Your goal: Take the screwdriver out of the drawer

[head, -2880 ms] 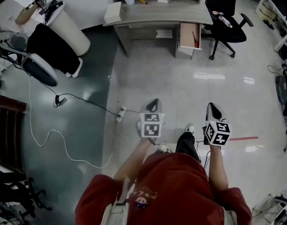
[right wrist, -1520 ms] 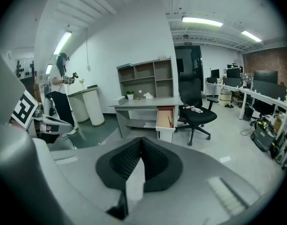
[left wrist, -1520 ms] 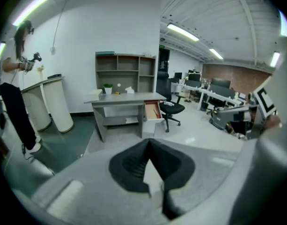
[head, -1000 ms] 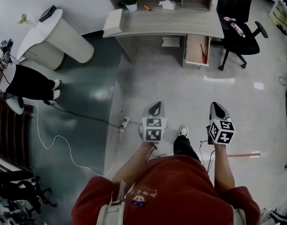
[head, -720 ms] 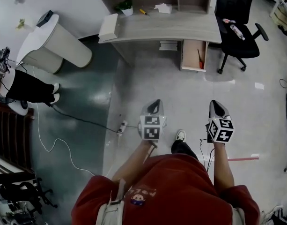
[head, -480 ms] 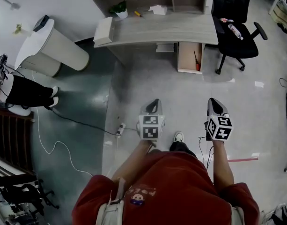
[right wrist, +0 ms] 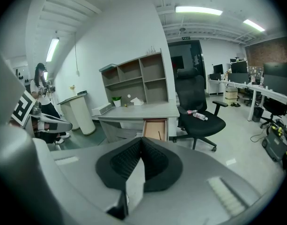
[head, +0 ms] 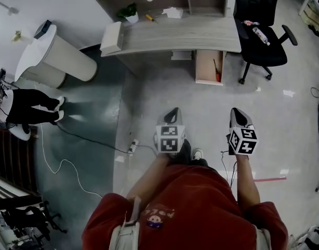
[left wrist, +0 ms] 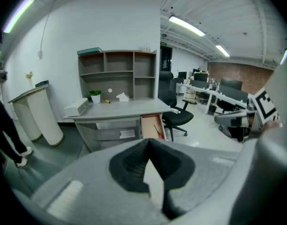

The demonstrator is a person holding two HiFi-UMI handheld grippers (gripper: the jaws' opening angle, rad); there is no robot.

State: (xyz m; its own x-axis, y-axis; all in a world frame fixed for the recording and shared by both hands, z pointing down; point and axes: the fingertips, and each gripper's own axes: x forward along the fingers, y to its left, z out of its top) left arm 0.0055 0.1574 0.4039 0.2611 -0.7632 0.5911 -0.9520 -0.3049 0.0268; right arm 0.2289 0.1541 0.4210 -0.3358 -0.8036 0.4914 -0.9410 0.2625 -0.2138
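The grey desk [head: 180,35] stands ahead, and its wooden drawer [head: 208,66] hangs pulled out under the right end. A screwdriver [head: 216,72] with a red handle lies inside it, also seen as a thin dark screwdriver [left wrist: 158,129] [right wrist: 159,133] in both gripper views. My left gripper [head: 172,112] and right gripper [head: 235,112] are held side by side over the floor, well short of the drawer. Both point toward the desk. Their jaws meet at the tips with nothing between them.
A black office chair [head: 260,40] with a bottle on its seat stands right of the drawer. A white rounded stand [head: 55,53] and a person [head: 24,105] are at the left. A cable and power strip [head: 132,147] lie on the floor. Small items sit on the desk top.
I have walked nearer to the desk with both grippers held ahead and shut. The desk and drawer have shifted slightly left in the head view. The person at the left has moved.
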